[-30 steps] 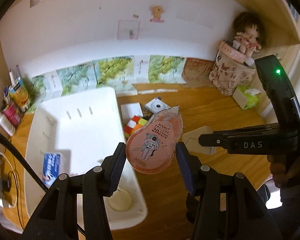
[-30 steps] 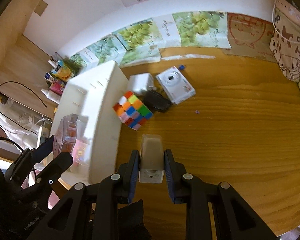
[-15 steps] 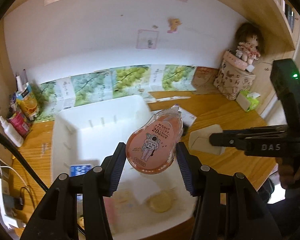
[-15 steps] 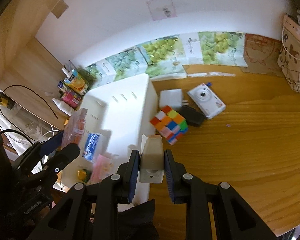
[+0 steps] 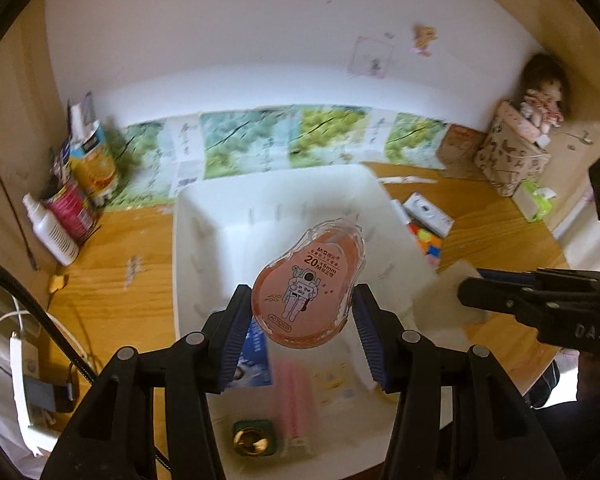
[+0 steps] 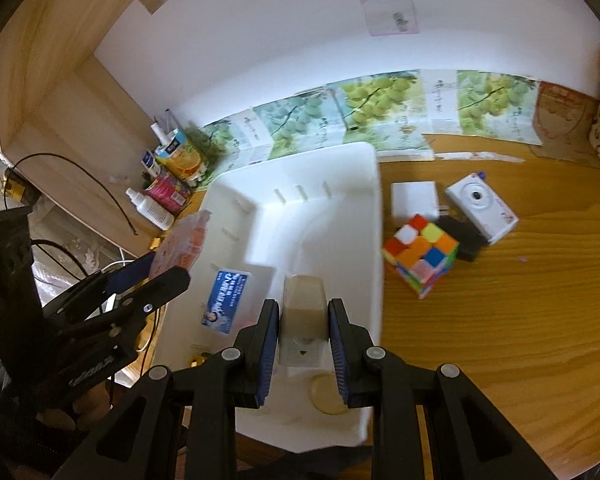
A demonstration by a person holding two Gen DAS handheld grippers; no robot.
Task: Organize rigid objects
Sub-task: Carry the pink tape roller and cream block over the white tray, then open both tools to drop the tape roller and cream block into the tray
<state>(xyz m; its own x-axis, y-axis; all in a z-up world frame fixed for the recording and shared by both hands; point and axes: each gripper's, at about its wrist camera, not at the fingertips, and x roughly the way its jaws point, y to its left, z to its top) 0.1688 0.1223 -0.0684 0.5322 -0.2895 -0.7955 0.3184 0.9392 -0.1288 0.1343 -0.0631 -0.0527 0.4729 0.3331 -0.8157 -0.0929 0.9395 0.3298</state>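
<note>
I reckon I'm partway: my left gripper [image 5: 302,314] clamps a glossy, teardrop-shaped orange correction tape [image 5: 308,290] and my right gripper [image 6: 303,330] pinches a small frosted plastic block [image 6: 303,312], both over the smooth white bin [image 6: 374,184] holding several items, while the cube [image 6: 420,256], camera [image 6: 482,206] and white box [image 6: 414,200] wait on the wooden desk [image 6: 520,320].

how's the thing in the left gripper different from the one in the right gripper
The correction tape in the left gripper is a rounded, orange-pink, see-through case with an astronaut print; the small box in the right gripper is squarish, beige and plain. The tape spans wider jaws; the box sits in narrow ones. Both are clamped above the white bin.
</note>
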